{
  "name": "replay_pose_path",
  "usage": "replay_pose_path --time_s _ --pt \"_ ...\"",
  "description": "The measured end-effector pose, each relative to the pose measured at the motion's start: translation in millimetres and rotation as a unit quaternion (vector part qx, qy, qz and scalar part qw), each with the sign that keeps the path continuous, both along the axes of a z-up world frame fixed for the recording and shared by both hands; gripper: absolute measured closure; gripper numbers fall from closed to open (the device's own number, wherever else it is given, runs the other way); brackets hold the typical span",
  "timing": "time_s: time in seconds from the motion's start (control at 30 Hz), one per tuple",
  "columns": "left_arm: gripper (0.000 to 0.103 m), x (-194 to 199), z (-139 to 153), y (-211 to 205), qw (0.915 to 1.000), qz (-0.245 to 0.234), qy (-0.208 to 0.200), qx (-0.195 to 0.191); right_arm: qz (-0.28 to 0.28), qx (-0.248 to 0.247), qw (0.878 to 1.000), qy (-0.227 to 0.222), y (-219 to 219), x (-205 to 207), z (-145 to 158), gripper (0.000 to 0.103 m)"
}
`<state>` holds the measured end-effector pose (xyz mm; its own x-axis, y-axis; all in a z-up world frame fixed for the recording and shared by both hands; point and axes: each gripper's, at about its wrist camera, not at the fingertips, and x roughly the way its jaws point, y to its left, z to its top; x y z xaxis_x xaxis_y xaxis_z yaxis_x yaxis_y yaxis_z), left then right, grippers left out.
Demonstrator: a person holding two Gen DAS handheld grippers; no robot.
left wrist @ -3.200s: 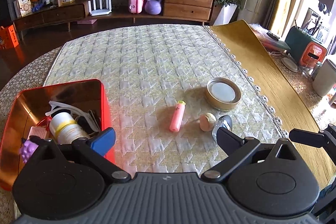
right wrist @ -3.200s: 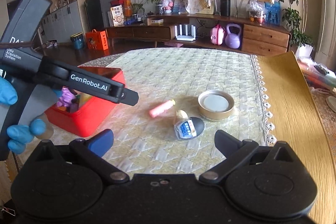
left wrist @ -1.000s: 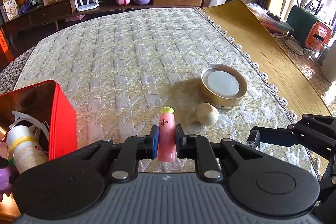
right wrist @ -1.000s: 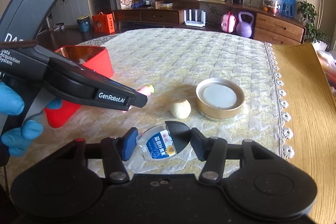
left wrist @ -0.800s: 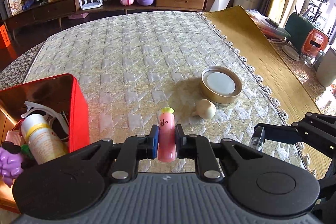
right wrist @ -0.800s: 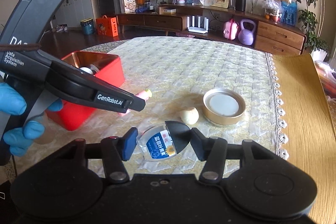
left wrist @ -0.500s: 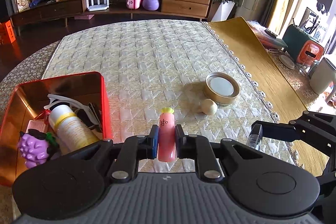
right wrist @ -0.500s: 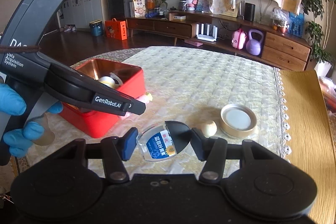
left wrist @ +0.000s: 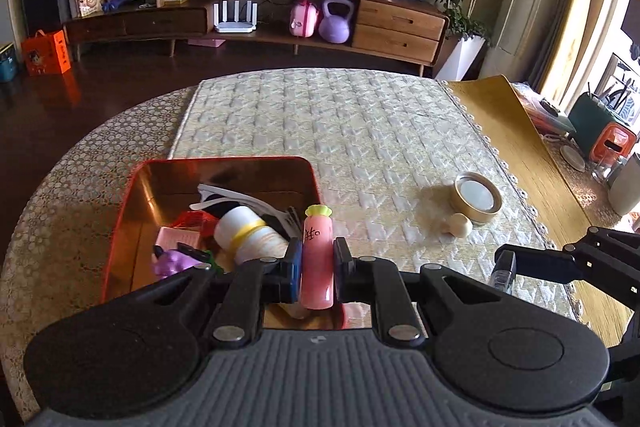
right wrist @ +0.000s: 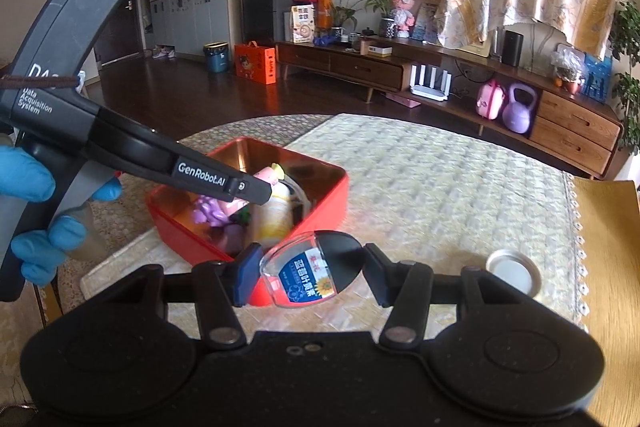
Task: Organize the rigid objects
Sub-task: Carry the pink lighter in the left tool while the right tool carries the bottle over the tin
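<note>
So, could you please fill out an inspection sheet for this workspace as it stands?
Surface: round table under a quilted cloth.
Job's things: red box partly filled; round tin and a small pale ball lie on the cloth.
Clutter: nothing seen beyond these.
Grippers: left tool shut on a pink tube over the box; right tool shut on a clear labelled container.
Cables: nothing seen.
Surroundings: low wooden sideboard, purple kettlebell.

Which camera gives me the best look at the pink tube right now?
The left wrist view: the pink tube stands upright, clamped in the left gripper, with its full length visible. In the right wrist view only its top end shows behind that gripper's finger.
</note>
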<state>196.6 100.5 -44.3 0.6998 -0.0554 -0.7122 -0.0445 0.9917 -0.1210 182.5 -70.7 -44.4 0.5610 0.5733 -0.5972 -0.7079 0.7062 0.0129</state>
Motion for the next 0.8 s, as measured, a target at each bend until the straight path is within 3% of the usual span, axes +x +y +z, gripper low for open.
replay_pose_path --time_s 0.43,0.8 --pt "0.087 13.7 -11.7 79.6 0.9978 0.060 0.020 0.020 0.032 -0.009 0.999 0.014 69.3 13.8 -13.0 0.049" --pt "0.087 45.6 -34.5 99.5 0.9963 0.060 0.043 0.044 0.036 -0.027 0.998 0.041 113.1 30.0 -40.1 0.049"
